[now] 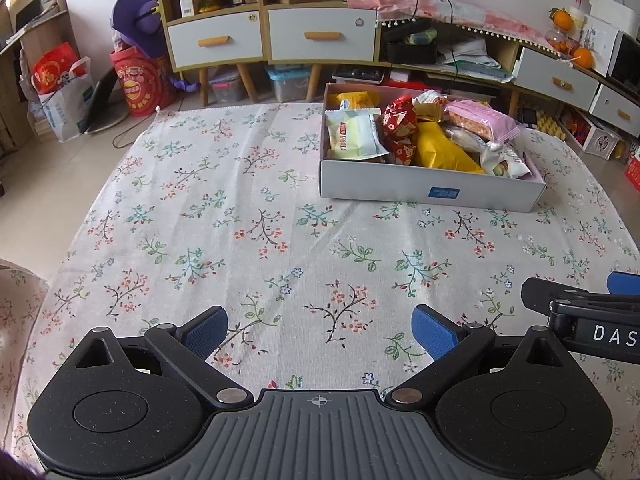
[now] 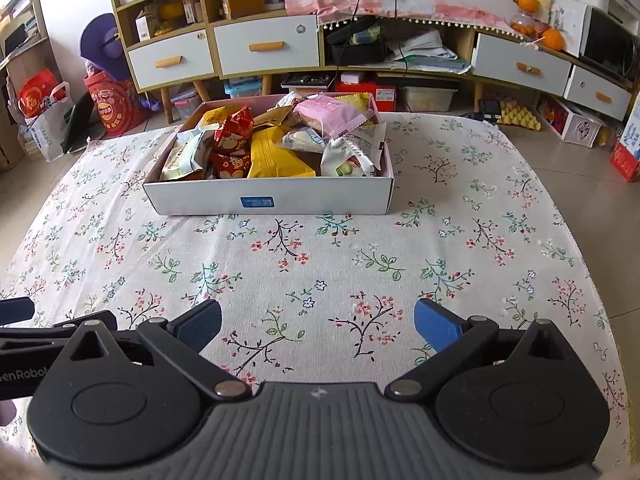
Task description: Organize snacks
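Note:
A white cardboard box (image 1: 424,190) (image 2: 272,198) stands at the far side of the floral tablecloth, filled with snack packets. Among them are a yellow bag (image 1: 440,150) (image 2: 276,154), a red packet (image 1: 400,120) (image 2: 234,130), a pink wrapped bar (image 1: 480,118) (image 2: 332,112) and a pale green packet (image 1: 352,138) (image 2: 184,158). My left gripper (image 1: 322,330) hangs open over bare cloth, well short of the box. My right gripper (image 2: 318,326) is open too, with nothing between its blue pads, facing the box front. The right gripper's arm (image 1: 588,312) shows beside the left one.
The tablecloth (image 1: 224,216) (image 2: 460,248) covers the whole table up to its edges. Behind the table stand wooden cabinets with white drawers (image 1: 272,36) (image 2: 224,52), bags and a red bucket (image 1: 140,80) on the floor at left.

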Tool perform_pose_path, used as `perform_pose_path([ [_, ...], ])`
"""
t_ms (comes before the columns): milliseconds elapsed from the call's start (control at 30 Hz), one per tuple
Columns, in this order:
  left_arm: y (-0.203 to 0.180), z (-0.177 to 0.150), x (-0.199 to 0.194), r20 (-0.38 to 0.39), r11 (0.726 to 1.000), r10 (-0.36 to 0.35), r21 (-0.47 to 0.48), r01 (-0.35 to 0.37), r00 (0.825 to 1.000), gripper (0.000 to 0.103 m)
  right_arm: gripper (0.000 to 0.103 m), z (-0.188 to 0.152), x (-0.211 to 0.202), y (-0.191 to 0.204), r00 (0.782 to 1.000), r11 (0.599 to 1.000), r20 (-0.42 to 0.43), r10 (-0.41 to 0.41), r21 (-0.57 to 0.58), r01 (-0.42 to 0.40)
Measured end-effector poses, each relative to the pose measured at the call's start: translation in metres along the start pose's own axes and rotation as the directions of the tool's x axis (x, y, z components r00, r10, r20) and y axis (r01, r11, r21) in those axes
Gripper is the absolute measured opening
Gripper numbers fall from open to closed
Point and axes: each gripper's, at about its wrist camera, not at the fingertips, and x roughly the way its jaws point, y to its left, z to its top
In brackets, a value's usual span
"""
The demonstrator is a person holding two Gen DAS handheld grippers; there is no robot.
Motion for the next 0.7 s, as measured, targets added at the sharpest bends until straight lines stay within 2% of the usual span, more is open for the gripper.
perform_pose_path([
  [700,-0.0025,-0.0009,0.0004,-0.002,1.0,-0.019,0.01,0.019,1.0,0.1,0.103,-0.0007,0.0016,-0.0003,1.0,1.0,-0.002,-0.004,0.0,0.004],
])
